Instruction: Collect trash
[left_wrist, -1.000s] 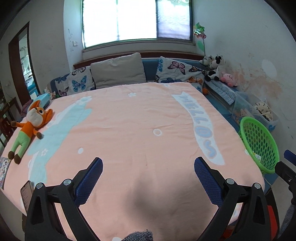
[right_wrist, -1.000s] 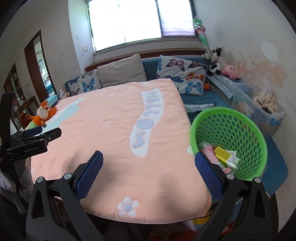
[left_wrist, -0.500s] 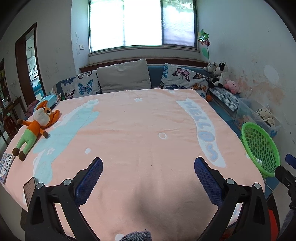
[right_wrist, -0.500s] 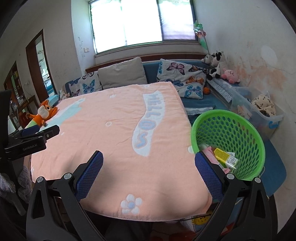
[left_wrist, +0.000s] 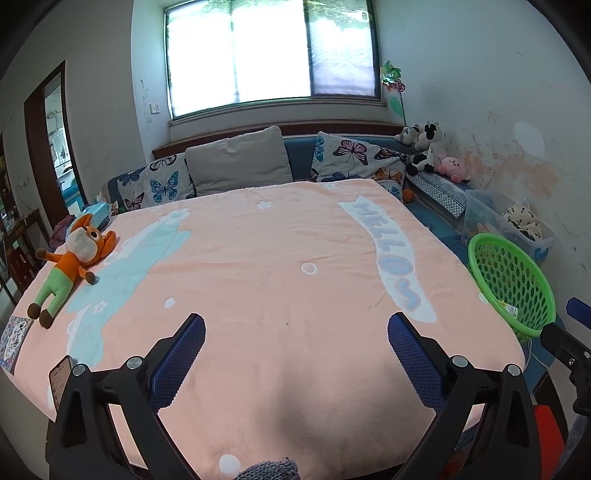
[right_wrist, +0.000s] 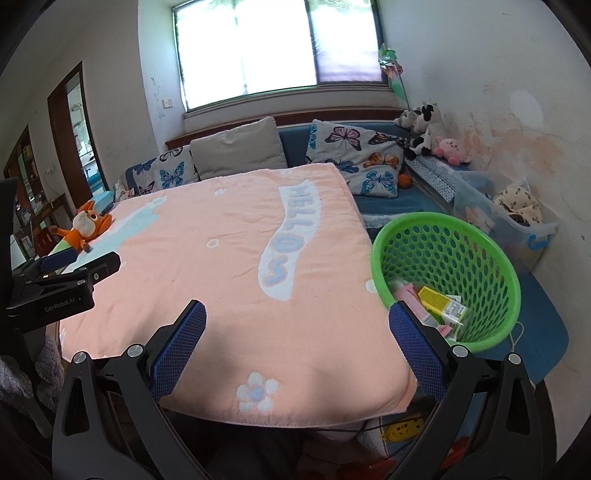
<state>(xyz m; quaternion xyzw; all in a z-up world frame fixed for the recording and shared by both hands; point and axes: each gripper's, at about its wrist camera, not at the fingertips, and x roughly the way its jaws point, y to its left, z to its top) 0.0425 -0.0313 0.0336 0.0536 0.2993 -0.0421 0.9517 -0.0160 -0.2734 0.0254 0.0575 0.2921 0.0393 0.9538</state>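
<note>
A green mesh basket stands to the right of the table; it holds a yellow carton and pink wrappers. It also shows in the left wrist view. My left gripper is open and empty above the near edge of the table, which is covered with a pink blanket. My right gripper is open and empty above the blanket's near right corner, just left of the basket. The left gripper's body shows at the left of the right wrist view.
An orange plush fox lies at the table's left edge. A phone lies at the near left corner. A sofa with butterfly cushions stands behind. A clear storage bin and plush toys are at the right wall.
Both grippers have drawn back and lifted slightly, so more of the room and window shows. Both stay open and empty.
</note>
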